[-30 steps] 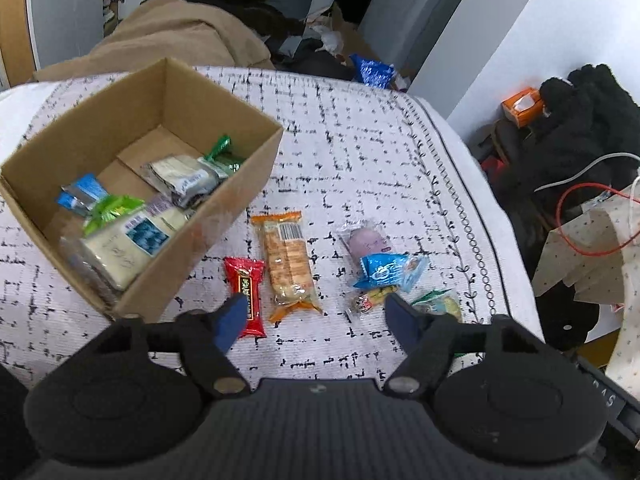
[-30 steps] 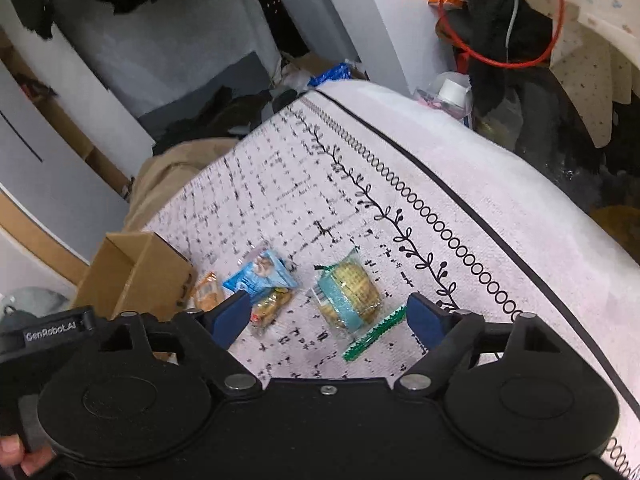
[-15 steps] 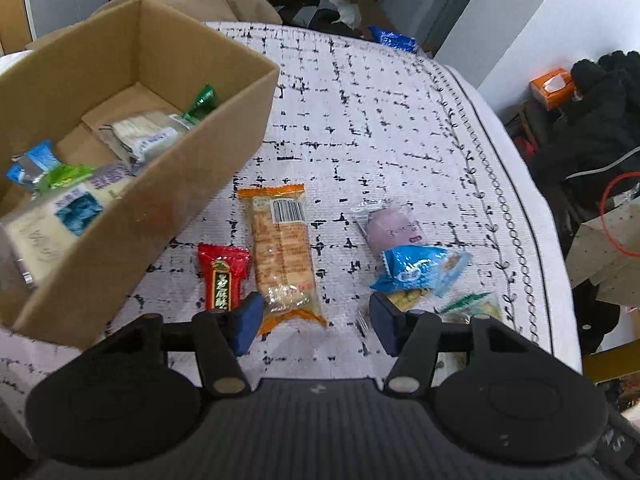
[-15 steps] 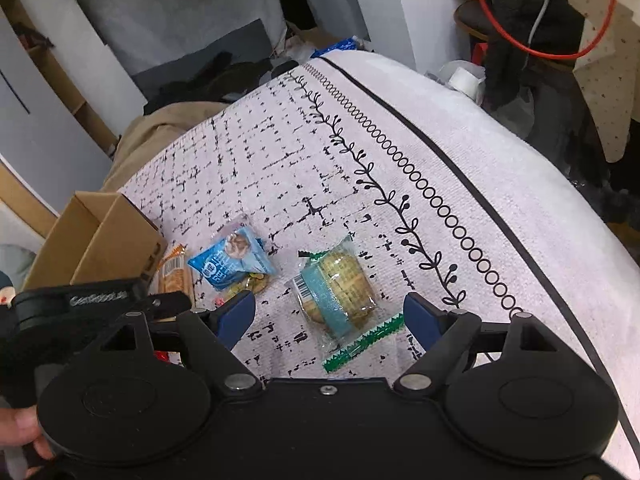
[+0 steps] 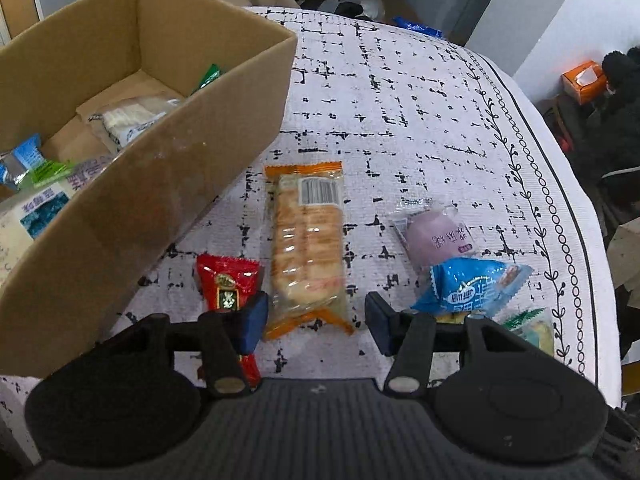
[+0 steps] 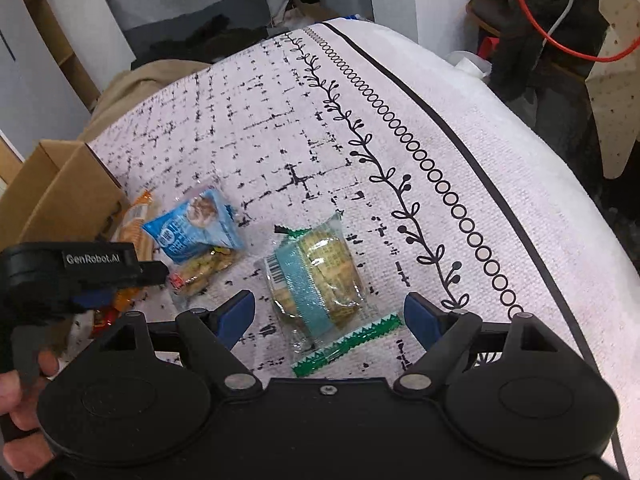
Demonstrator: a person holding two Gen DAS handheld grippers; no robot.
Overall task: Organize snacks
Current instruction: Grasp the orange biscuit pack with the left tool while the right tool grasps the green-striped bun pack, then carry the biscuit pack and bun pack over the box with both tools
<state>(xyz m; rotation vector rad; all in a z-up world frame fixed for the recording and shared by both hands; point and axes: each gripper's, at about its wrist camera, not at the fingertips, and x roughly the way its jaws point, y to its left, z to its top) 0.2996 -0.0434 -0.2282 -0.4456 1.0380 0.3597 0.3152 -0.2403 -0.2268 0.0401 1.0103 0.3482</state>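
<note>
A long orange cracker pack (image 5: 307,240) lies on the patterned cloth; its near end sits between the open fingers of my left gripper (image 5: 316,317). A red candy (image 5: 228,284) lies just left of it, a purple bun packet (image 5: 438,238) and a blue packet (image 5: 472,288) to the right. The cardboard box (image 5: 168,184) at left holds several snacks. My right gripper (image 6: 330,312) is open around the near end of a green-and-teal biscuit pack (image 6: 316,276). The blue packet (image 6: 194,228) lies further left there, and the left gripper's body (image 6: 76,276) shows at the edge.
The cloth's bordered edge (image 6: 480,184) falls off to the right. Beyond it are an orange tissue box (image 5: 584,80), dark clothing (image 5: 616,112) and a red cable (image 6: 560,40). A hand (image 6: 20,396) holds the left gripper's handle.
My left gripper has come down and forward to the cracker pack, its fingers narrowing around the pack's end. My right gripper has lowered toward the biscuit pack, still open.
</note>
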